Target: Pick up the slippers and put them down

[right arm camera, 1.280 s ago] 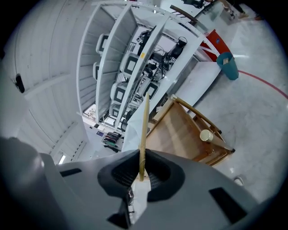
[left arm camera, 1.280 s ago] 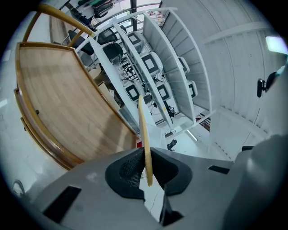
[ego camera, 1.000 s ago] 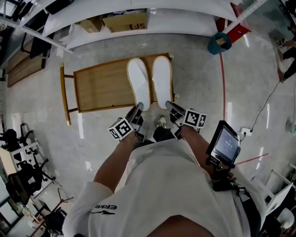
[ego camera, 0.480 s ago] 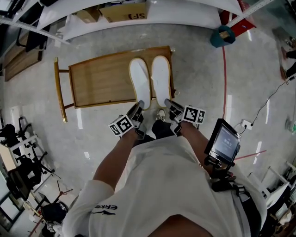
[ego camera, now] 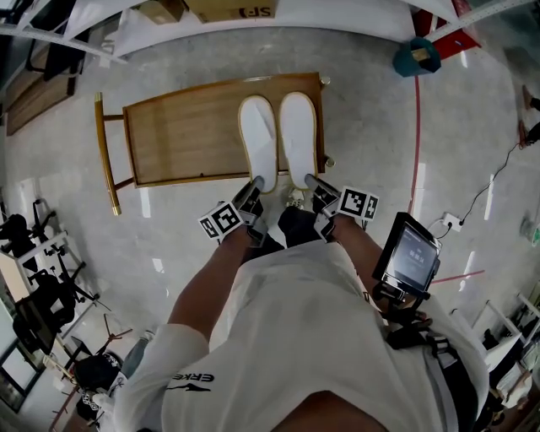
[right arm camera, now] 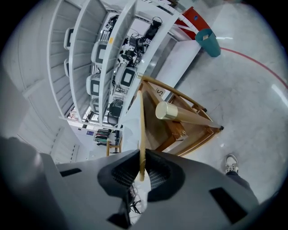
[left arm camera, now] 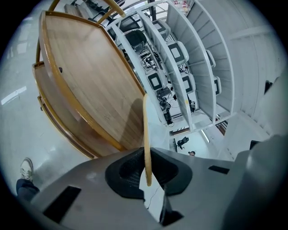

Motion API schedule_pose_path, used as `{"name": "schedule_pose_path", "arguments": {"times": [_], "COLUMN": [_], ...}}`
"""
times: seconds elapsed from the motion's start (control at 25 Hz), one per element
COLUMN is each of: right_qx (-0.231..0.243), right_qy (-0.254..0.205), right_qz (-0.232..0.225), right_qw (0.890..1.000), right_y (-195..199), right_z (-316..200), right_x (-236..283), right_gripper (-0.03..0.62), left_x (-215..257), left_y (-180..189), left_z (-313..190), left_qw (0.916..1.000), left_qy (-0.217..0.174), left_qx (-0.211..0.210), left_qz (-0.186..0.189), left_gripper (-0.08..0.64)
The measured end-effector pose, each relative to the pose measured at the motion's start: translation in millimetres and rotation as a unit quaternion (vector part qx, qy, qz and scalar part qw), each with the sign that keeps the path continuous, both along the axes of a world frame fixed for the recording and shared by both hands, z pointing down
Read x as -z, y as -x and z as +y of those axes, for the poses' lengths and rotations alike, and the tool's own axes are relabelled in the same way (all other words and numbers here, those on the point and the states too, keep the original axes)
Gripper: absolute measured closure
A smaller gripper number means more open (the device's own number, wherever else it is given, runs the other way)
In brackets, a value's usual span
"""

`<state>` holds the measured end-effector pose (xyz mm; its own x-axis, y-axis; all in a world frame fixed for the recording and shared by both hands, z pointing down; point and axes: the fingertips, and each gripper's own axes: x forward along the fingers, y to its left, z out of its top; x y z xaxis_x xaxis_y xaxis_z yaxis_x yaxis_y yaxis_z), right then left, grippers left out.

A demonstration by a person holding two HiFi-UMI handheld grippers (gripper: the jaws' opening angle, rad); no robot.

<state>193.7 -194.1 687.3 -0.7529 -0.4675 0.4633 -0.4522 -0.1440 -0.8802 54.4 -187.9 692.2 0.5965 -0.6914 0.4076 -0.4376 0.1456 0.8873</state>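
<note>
The floor (ego camera: 380, 126) is pale grey polished stone streaked with glare from overhead light. On the right a thin red line (ego camera: 416, 126) runs across it past a teal bin (ego camera: 419, 57). A low wooden surface (ego camera: 177, 139) with a brass-coloured rail stands mid-floor, and on the far side are white shelving racks (left arm camera: 202, 67) holding monitors, with a cardboard box (ego camera: 224, 10) nearby.

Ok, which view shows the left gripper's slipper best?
Head view: that slipper shows whole from above, over the wooden rack, heel in the left gripper. The left gripper view catches only its thin edge between the jaws; the right gripper view shows the other slipper, edge-on.
</note>
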Motion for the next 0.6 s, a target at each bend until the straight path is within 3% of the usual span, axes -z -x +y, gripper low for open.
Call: {"name": "schedule_pose_path", "arguments": {"times": [0.6], "right_qx": [-0.026], "right_qy": [0.025], "right_qz": [0.001], "right_qw": [0.999], "right_y": [-3.7], "right_z": [5.4], "right_x": [-18.3], "right_gripper": [0.558], "left_x": [-26.5], "left_y": [7.5], "left_z": [4.7], "left_qw": [0.9994], "left_qy": [0.034], "left_qx": [-0.007], "left_qz": [0.01], "left_gripper": [0.526]}}
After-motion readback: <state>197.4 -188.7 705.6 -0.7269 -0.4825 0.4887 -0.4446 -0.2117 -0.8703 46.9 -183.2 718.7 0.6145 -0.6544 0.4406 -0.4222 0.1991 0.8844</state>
